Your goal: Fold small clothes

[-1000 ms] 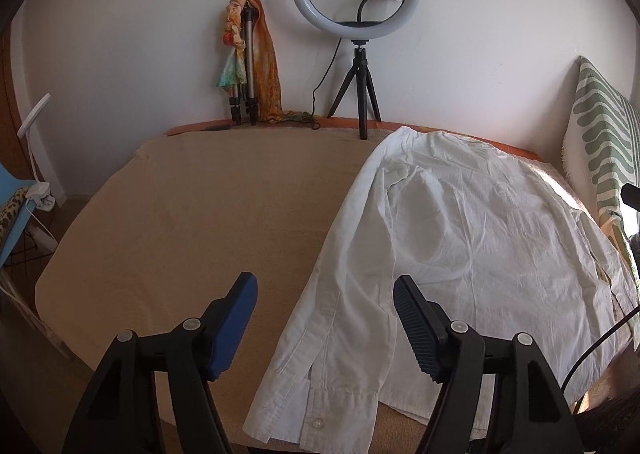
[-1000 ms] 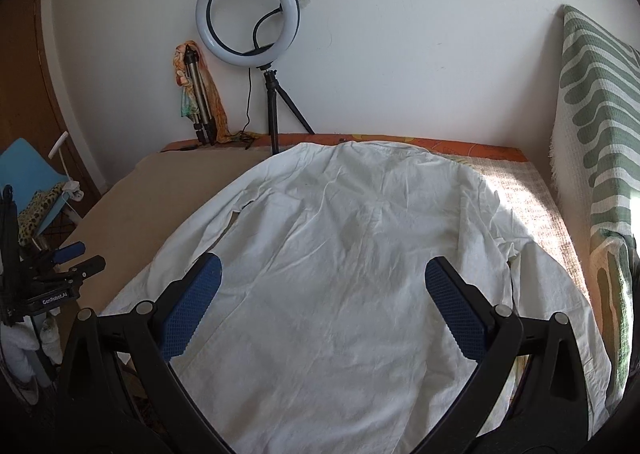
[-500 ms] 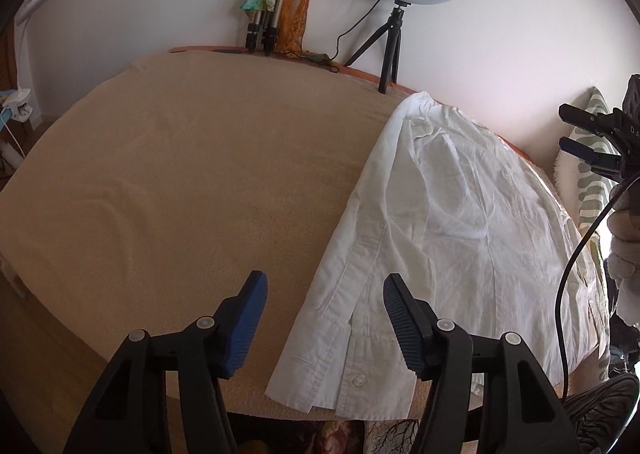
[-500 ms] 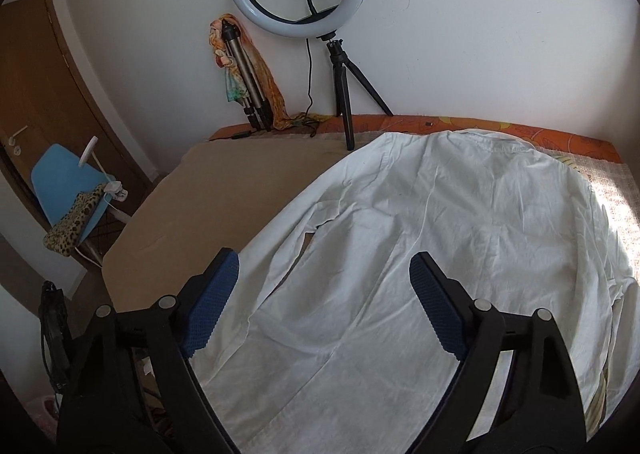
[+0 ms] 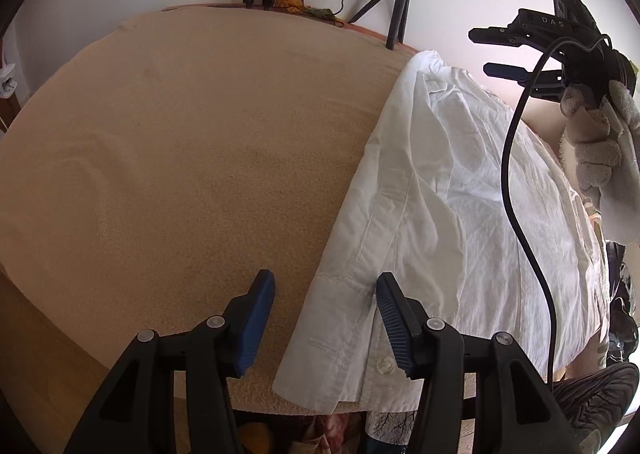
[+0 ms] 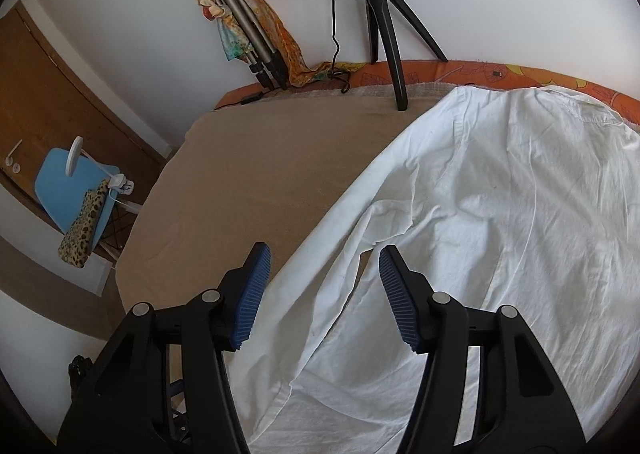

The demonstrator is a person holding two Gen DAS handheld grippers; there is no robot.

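Note:
A white long-sleeved shirt [image 5: 452, 214] lies spread flat on a tan-covered table [image 5: 180, 158]. Its left sleeve runs toward me, with the buttoned cuff [image 5: 336, 350] at the table's front edge. My left gripper [image 5: 324, 318] is open and empty, hovering over that cuff. My right gripper [image 6: 324, 290] is open and empty above the sleeve [image 6: 316, 286] where it meets the shirt's body [image 6: 520, 222]. The right gripper also shows in the left wrist view [image 5: 504, 50], held by a gloved hand over the shirt's far side.
A ring light on a black tripod [image 6: 384, 26] and a folded tripod with a colourful scarf [image 6: 244, 26] stand at the table's far edge by the wall. A blue chair [image 6: 76, 190] and a wooden door [image 6: 40, 94] are to the left. A black cable [image 5: 520, 190] hangs over the shirt.
Both grippers have moved left and lower toward the shirt's left sleeve. The left one now hangs over the cuff, the right one over the sleeve. The right jaws have narrowed somewhat.

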